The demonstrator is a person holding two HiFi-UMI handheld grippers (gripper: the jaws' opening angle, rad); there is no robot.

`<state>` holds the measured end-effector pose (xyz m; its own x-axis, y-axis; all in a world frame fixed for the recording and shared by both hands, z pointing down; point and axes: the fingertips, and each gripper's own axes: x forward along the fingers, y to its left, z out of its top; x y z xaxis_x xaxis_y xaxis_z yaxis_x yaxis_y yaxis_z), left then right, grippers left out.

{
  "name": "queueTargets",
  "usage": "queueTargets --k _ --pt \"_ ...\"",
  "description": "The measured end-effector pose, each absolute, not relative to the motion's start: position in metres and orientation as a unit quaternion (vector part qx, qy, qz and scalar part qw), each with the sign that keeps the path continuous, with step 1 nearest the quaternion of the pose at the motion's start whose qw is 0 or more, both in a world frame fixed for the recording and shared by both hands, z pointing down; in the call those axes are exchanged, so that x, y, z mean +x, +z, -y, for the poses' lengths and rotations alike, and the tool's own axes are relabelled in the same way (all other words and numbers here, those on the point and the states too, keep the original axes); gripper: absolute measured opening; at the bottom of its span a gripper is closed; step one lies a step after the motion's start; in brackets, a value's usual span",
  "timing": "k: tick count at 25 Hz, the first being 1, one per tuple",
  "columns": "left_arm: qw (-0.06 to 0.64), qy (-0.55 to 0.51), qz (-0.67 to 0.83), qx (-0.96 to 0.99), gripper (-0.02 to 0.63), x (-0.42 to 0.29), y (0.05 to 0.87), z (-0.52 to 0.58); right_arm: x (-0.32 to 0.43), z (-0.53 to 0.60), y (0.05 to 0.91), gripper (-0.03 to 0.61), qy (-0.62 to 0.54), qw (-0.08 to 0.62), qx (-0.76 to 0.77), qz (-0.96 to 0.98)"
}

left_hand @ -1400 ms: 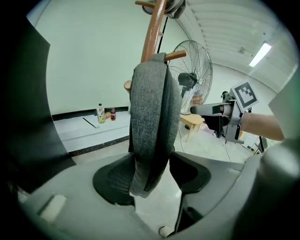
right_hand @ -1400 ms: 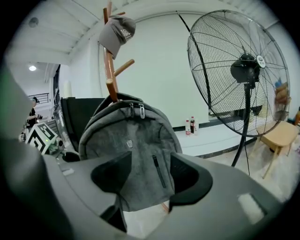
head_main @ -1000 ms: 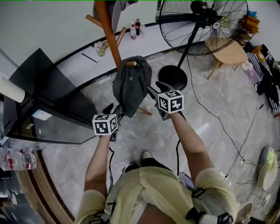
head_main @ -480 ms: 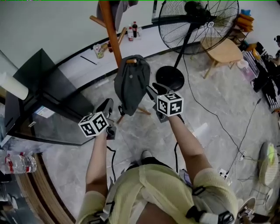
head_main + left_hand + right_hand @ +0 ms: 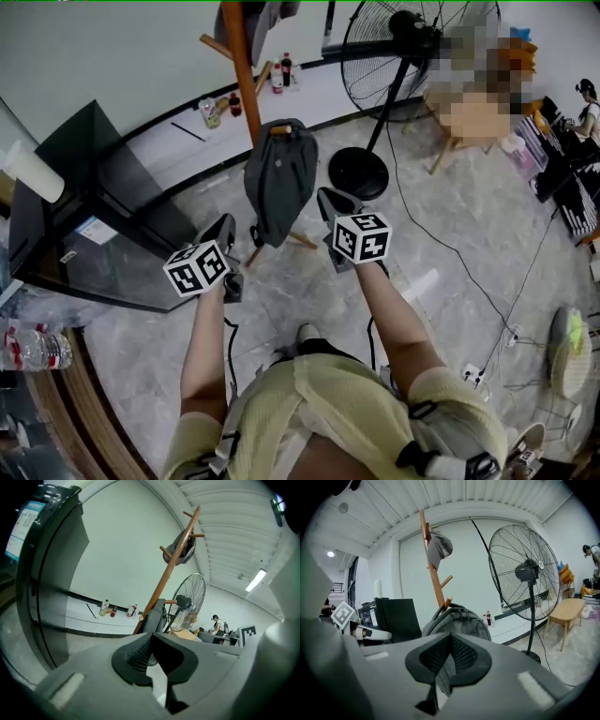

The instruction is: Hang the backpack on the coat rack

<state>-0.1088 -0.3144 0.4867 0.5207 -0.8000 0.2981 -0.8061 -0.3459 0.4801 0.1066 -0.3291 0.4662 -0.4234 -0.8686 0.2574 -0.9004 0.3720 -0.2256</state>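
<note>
Status: hang looks done.

Nearest: L gripper, jaws together, nothing between the pads in its own view. It sits short of the coat rack, on the rack's left in head view, touching nothing on it. R gripper is likewise closed on nothing. It's short of the rack on its right, near the backpack's lower part but apart from it afaict.

Next out: backpack, grey, hanging by its top handle off a low peg of the rack, body dangling on the rack's near side. No gripper on it, so the peg carries it alone. In R gripper view the peg tip sticks up above the backpack's top, so the loop is prob past the tip.

Higher on the rack: grey cap on an upper peg, not part of the job.

Beyond the rack: pedestal fan to the rack's right, bottles on the ledge behind the rack.

Judgement: task approx complete. What's left is at most backing both grippers off and checking the handle is seated well down the peg. Depth of seat can't be read from these views. Risk: if the loop rides high on the peg, the backpack cld slip off.
</note>
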Motion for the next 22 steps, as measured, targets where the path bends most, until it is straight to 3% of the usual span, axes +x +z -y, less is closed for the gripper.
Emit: queueTargets --k 11,22 --pt "0.314 -0.025 0.472 0.824 -0.005 -0.103 0.471 0.294 0.104 0.299 0.454 0.003 0.16 0.054 0.548 0.819" --pt "0.284 -0.023 0.463 0.839 -0.003 -0.103 0.456 0.27 0.097 0.268 0.43 0.003 0.157 0.027 0.558 0.815"
